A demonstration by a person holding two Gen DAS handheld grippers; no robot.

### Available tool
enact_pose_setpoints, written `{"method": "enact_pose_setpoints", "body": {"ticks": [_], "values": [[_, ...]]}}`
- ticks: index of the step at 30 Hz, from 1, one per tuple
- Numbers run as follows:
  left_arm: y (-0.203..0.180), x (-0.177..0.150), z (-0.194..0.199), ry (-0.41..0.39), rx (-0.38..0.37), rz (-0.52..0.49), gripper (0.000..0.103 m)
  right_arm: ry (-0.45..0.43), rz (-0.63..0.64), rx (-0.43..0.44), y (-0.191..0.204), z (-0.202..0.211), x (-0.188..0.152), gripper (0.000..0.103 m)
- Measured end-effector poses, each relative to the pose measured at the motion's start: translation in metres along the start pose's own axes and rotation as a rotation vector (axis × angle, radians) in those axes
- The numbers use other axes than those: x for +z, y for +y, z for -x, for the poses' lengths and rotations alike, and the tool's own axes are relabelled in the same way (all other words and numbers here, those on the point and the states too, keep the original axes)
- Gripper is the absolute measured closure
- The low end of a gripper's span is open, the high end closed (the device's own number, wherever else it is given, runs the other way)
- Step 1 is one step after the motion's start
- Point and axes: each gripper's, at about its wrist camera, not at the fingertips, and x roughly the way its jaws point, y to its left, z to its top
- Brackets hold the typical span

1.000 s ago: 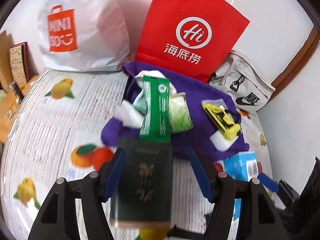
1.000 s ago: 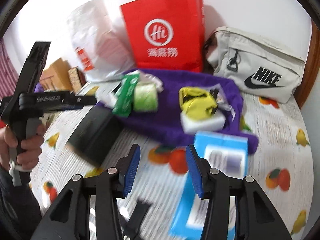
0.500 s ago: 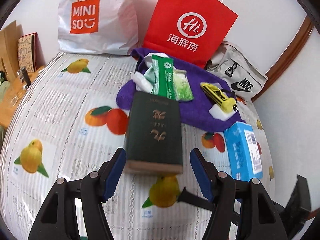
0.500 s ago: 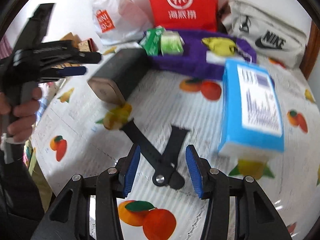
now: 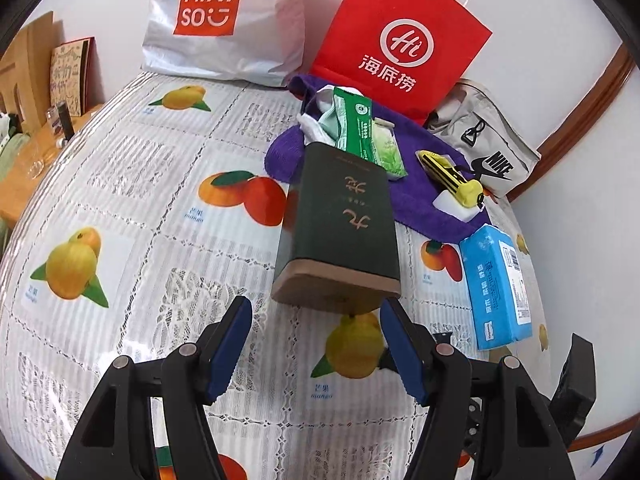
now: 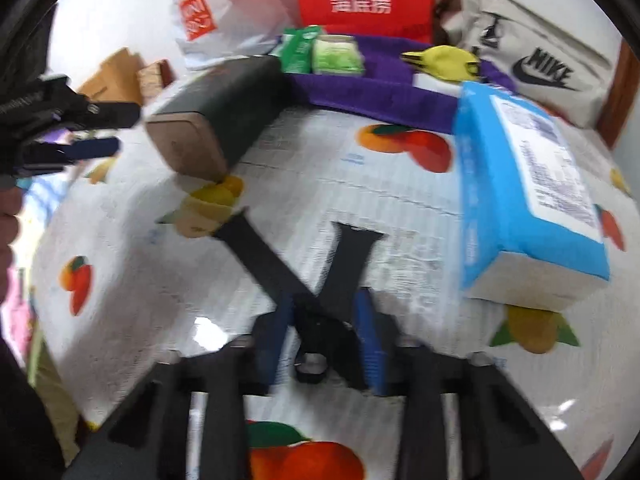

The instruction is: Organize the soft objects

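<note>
Left wrist view: left gripper [image 5: 316,344] hovers with jaws wide apart, empty, just short of the dark green box [image 5: 340,228], which lies flat on the fruit-print worktop [image 5: 132,208], far end overlapping the purple towel [image 5: 416,196]. Blue tissue pack [image 5: 498,288] to its right.

Right wrist view, blurred: right gripper [image 6: 324,344] has jaws drawn in around the black strap [image 6: 320,280] at its crossing; contact uncertain. Best to pinch both bands together and lift straight.
</note>
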Motion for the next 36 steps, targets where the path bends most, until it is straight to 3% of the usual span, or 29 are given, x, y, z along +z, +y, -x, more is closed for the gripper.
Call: {"method": "enact_pose_setpoints", "body": {"ticks": [13, 19, 28, 33, 36], "values": [[-0.019, -0.017, -0.005, 0.022, -0.024, -0.042, 0.038, -0.046, -0.042, 0.002, -0.014, 0.039, -0.012, 0.079], [-0.039, -0.039, -0.019, 0.074, -0.005, -0.096, 0.038, -0.081, -0.049, -0.009, -0.023, 0.059, -0.029, 0.079], [-0.078, -0.079, -0.045, 0.191, -0.094, -0.145, 0.038, -0.109, -0.083, -0.041, -0.056, 0.079, -0.054, 0.079], [-0.105, -0.081, -0.059, 0.169, -0.120, -0.166, 0.038, -0.125, -0.115, -0.034, -0.077, 0.084, -0.064, 0.079], [-0.121, -0.072, -0.071, 0.147, -0.076, -0.191, 0.036, -0.129, -0.125, -0.030, -0.086, 0.084, -0.067, 0.079]]}}
